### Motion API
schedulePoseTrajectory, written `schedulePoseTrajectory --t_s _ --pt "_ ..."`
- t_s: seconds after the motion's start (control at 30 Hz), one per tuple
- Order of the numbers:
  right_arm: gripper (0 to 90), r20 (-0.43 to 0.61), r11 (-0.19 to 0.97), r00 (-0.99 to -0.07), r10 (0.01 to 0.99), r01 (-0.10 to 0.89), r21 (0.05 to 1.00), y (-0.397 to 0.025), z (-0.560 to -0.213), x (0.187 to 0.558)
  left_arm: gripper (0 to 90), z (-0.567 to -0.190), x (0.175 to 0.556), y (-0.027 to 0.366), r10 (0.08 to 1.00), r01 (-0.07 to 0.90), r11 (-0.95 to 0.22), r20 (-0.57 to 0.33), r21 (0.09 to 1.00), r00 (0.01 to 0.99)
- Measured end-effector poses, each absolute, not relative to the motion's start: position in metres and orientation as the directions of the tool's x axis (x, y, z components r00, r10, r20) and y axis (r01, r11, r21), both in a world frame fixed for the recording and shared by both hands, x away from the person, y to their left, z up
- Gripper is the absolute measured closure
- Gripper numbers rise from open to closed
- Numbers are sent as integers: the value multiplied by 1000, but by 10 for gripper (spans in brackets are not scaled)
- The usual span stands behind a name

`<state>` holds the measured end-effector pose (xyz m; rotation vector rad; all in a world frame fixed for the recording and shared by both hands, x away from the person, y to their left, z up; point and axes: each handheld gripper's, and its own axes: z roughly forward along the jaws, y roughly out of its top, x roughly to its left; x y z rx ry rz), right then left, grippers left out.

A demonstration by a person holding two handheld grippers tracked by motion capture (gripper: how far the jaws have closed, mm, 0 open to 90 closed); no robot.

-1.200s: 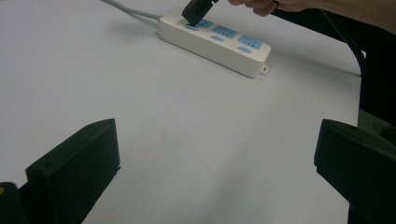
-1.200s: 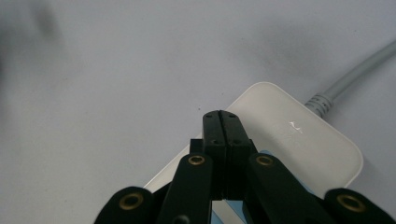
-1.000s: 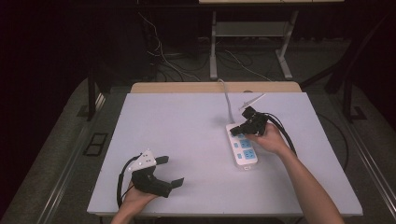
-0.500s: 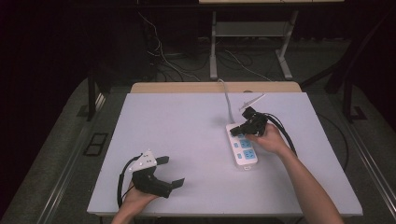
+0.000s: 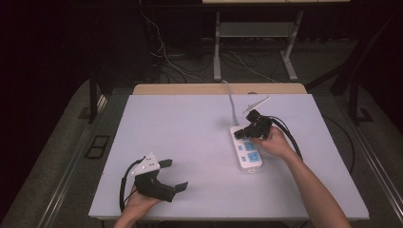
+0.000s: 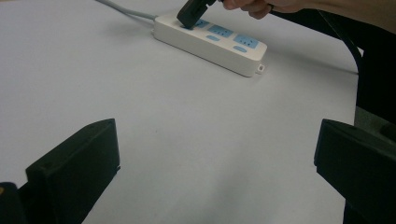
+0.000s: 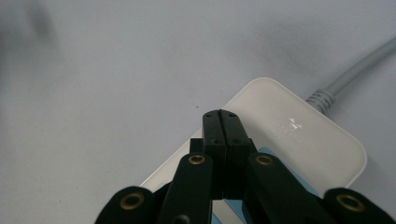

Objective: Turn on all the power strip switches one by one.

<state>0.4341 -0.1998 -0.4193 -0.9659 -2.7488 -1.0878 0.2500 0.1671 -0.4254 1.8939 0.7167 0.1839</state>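
My right gripper (image 5: 241, 132) is closed tight with nothing in it, and its tip is pressing down on the far end of the white power strip (image 5: 246, 150), right by where the grey cord (image 5: 232, 106) goes in. The power strip lies flat on the right half of the white table (image 5: 190, 142), with its blue sockets facing up. My left gripper (image 5: 174, 175) is wide open and empty, low at the near left of the table, well apart from the strip.
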Motion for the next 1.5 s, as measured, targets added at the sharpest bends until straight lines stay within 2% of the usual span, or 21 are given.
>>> schedulePoseTrajectory --t_s 0.27,0.7,0.87,1.2,1.5 --pt "900 287 537 -796 533 580 613 -203 -420 437 0 -426 252 169 559 399 -261 -199 879 805" --pt "896 253 527 -798 547 562 637 -204 -404 425 0 -425 251 169 560 398 -257 -200 881 804" --pt "762 244 495 -785 570 565 660 -213 -394 413 0 -426 251 167 557 398 -257 -201 881 805" --pt "406 226 407 -739 634 567 716 -241 -383 373 0 -426 251 165 552 396 -262 -200 880 809" --pt "6 217 347 -676 704 594 726 -266 -384 333 0 -426 250 164 552 397 -263 -200 879 810"
